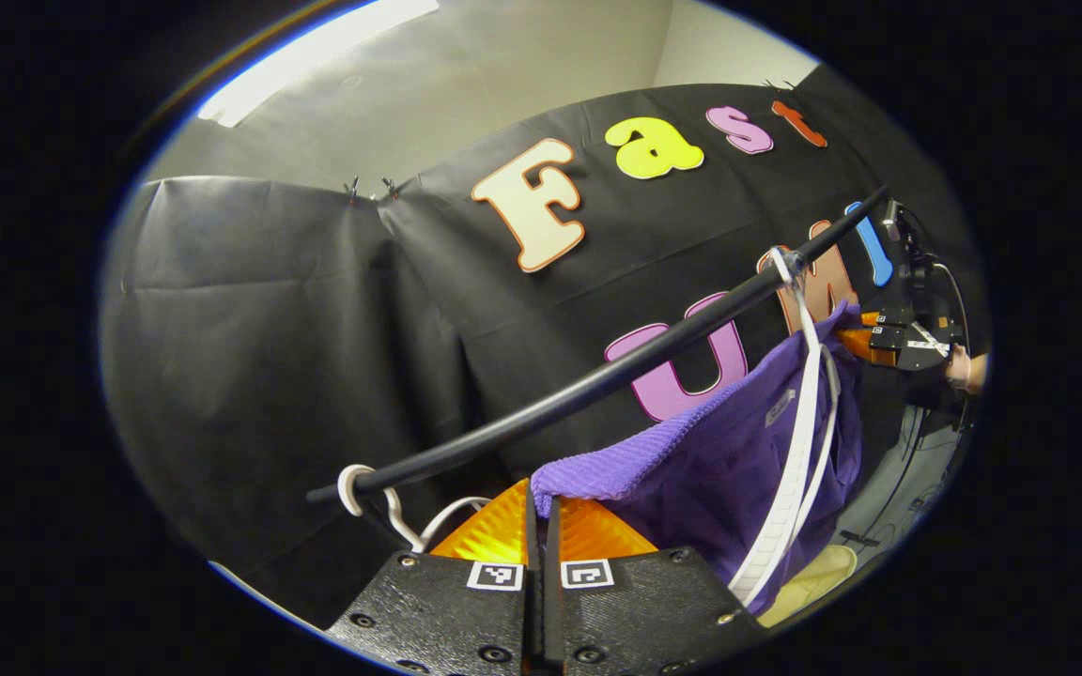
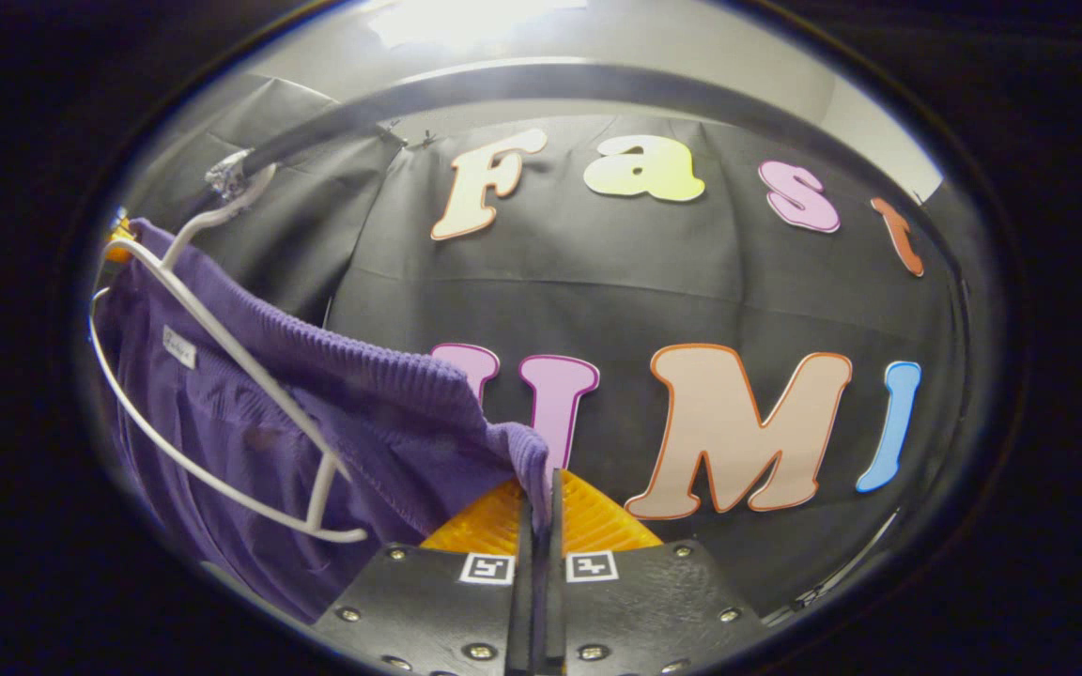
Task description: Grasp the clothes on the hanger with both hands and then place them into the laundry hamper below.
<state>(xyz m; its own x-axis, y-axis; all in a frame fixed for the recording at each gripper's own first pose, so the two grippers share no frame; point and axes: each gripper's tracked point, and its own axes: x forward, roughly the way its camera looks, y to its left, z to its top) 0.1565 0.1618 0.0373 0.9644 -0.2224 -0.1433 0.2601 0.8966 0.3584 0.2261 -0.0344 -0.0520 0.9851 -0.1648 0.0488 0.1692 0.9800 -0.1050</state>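
Purple fabric sits pinched in both of my tools. In the left gripper view, my left gripper [image 1: 541, 512] has its fingers pressed together on the ribbed edge of the purple garment [image 1: 729, 460], which hangs from a white hanger [image 1: 799, 441] hooked over a black rail [image 1: 597, 376]. A second white hook [image 1: 353, 488] sits on the low end of that rail. At the garment's far corner I see the right gripper [image 1: 865, 340] and part of the hand [image 1: 964, 368] holding it. A pale yellow rim [image 1: 813, 582] shows below the cloth; I cannot tell what it belongs to.

In the right gripper view, my right gripper [image 2: 541, 488] is likewise closed tight on the garment's ribbed corner. A small white tag [image 2: 179, 346] is sewn inside the cloth, its writing too small for me to read.
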